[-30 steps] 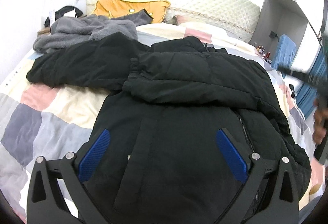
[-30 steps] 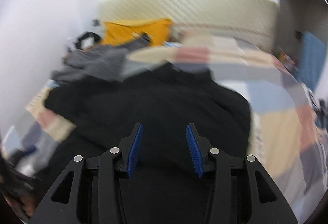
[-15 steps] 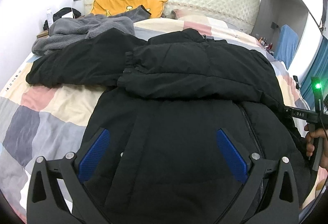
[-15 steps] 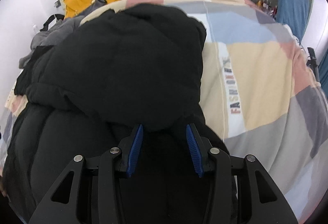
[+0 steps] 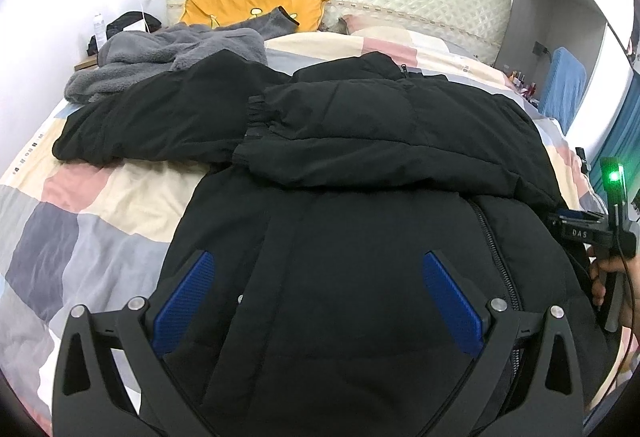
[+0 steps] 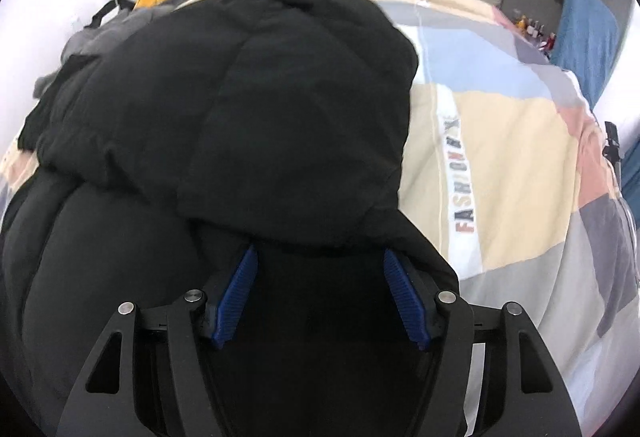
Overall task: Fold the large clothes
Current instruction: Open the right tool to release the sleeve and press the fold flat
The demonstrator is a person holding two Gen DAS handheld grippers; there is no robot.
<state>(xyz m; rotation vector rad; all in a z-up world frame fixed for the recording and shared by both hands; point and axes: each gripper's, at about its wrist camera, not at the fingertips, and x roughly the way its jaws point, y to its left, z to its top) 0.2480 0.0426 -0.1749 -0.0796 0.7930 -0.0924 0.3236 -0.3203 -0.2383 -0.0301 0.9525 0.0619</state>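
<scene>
Black puffer jacket (image 5: 360, 237) lies on the bed beneath both grippers. Right gripper (image 6: 320, 269) has widened its jaws (earlier narrower), releasing; left gripper (image 5: 320, 297) stays spread, empty. One sleeve is folded across.

Bright, overexposed walls; right view blurred; fisheye-warped.

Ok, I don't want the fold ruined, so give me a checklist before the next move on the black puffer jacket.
1. Right sleeve folded across the black puffer jacket: ok.
2. Left sleeve folded in: not ok, it lies out on the patchwork duvet.
3. Left gripper open: ok.
4. Right gripper open: ok.
5. Fabric between the right gripper's pads: cannot tell.
6. Grey fleece garment off the jacket: not ok, it touches the left sleeve.
</scene>
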